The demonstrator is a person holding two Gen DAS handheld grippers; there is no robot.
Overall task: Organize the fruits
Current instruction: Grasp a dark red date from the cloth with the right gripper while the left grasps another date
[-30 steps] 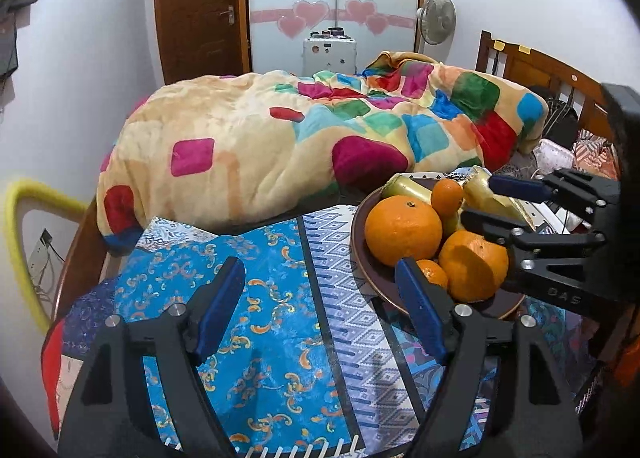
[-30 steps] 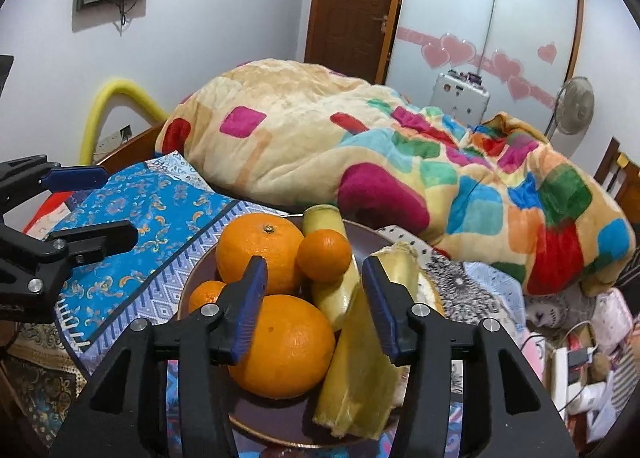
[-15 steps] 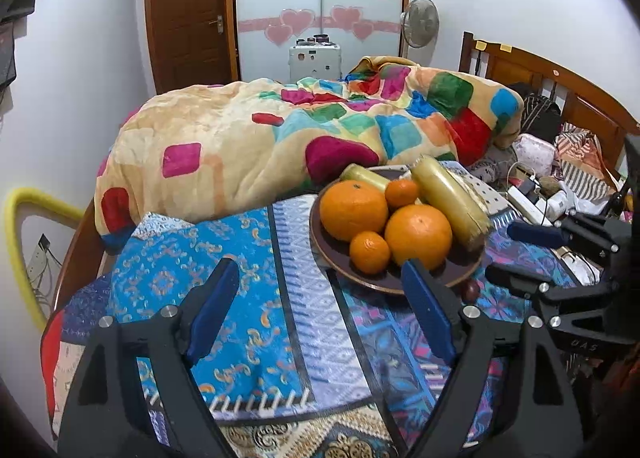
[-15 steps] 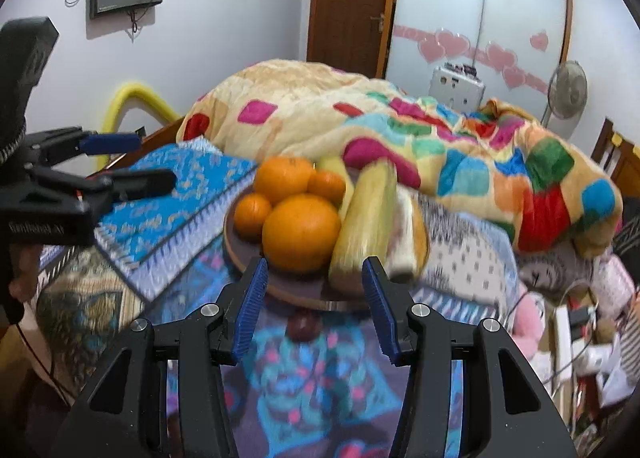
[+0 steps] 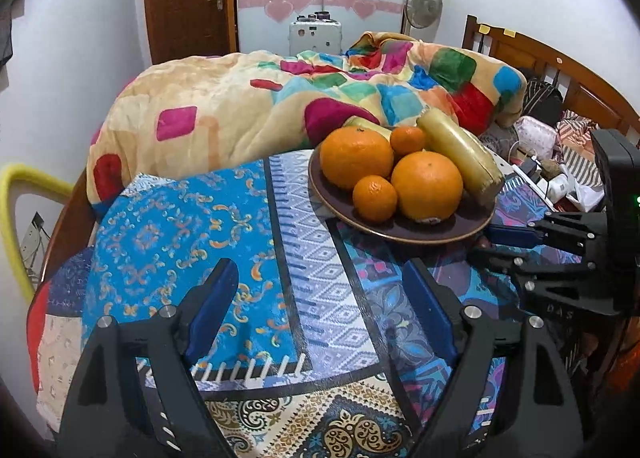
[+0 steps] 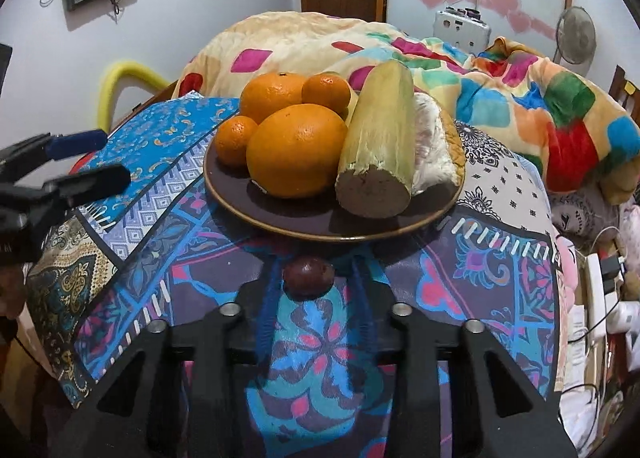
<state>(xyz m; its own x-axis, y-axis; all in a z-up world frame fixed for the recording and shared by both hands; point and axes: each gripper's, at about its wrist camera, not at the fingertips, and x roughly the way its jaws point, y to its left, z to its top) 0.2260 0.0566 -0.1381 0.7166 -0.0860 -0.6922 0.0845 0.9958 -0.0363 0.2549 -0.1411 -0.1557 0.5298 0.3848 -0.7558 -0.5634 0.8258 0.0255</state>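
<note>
- Here, in the left wrist view, the left gripper (image 5: 320, 294) fills the bottom of the frame with its jaws spread wide and nothing between them, over the patterned cloth (image 5: 176, 226) that covers the counter.
- The brown plate (image 5: 452, 232) sits right of centre, carrying two large oranges (image 5: 426, 184), two small tangerines (image 5: 374, 198) and a yellowish cylinder-shaped fruit (image 5: 460, 152) along its right side.
- The right gripper (image 5: 508, 244) reaches in from the right edge, its blue-tipped fingers just below the plate's near rim; whether they touch anything cannot be told here.
- In the right wrist view, the right gripper (image 6: 314, 278) is at bottom centre, jaws narrowed around a small dark round fruit (image 6: 308, 274) lying on the cloth just in front of the plate (image 6: 304, 218); the blurred pads sit close at either side, though firm contact cannot be told.
- A quilted blanket (image 6: 500, 70) lies behind the plate.
</note>
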